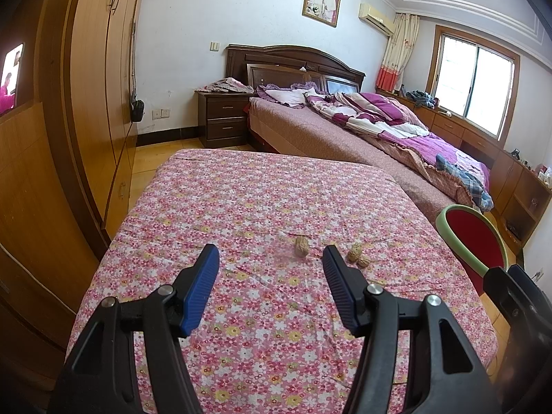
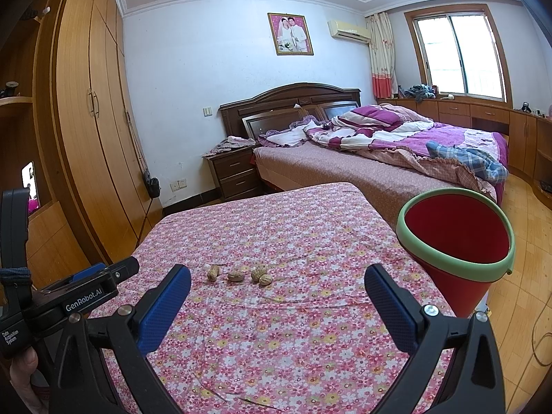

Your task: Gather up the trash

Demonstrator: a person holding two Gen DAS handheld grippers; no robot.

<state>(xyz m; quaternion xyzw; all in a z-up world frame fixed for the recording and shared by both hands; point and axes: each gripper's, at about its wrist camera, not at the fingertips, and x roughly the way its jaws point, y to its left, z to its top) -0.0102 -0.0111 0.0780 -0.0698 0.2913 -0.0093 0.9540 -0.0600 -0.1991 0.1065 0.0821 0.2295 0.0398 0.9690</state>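
Several peanut shells lie in a row on the pink floral tablecloth: a left shell, a middle shell and a right pair. In the left wrist view one shell lies between my fingertips and farther out, with a pair just right of the right finger. My left gripper is open and empty above the cloth. My right gripper is open and empty, short of the shells. A red bin with a green rim stands at the table's right edge; it also shows in the left wrist view.
The left gripper's body shows at the left of the right wrist view. A bed with purple quilts lies beyond the table. A wooden wardrobe lines the left wall. A nightstand stands by the bed.
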